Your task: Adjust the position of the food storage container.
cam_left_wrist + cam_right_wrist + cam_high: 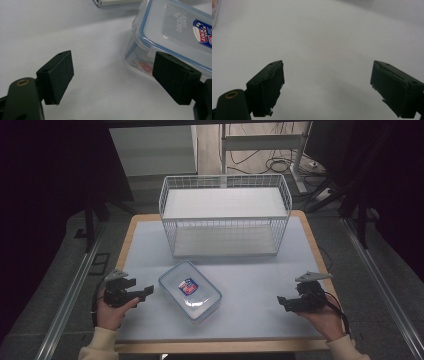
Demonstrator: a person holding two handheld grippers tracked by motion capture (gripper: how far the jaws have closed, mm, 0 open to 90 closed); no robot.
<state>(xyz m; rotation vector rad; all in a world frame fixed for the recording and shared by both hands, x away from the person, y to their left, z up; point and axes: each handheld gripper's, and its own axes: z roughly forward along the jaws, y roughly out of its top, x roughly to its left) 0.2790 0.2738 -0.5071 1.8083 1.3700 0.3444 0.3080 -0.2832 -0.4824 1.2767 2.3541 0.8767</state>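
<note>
A clear plastic food container [190,291] with a blue-sealed lid and a red-and-blue label lies flat near the front middle of the white table top [250,275]. My left gripper [146,292] rests just left of it, open, jaws pointing at its near corner. In the left gripper view the container [172,32] sits past the right jaw, nothing between the jaws [113,80]. My right gripper [281,302] lies at the front right, well apart from the container, open over bare table [327,90].
A white wire basket [225,215] with a white board on its upper level stands at the back middle of the table. The table's wooden rim [320,255] runs along its right side. Cables and a desk frame lie on the floor beyond.
</note>
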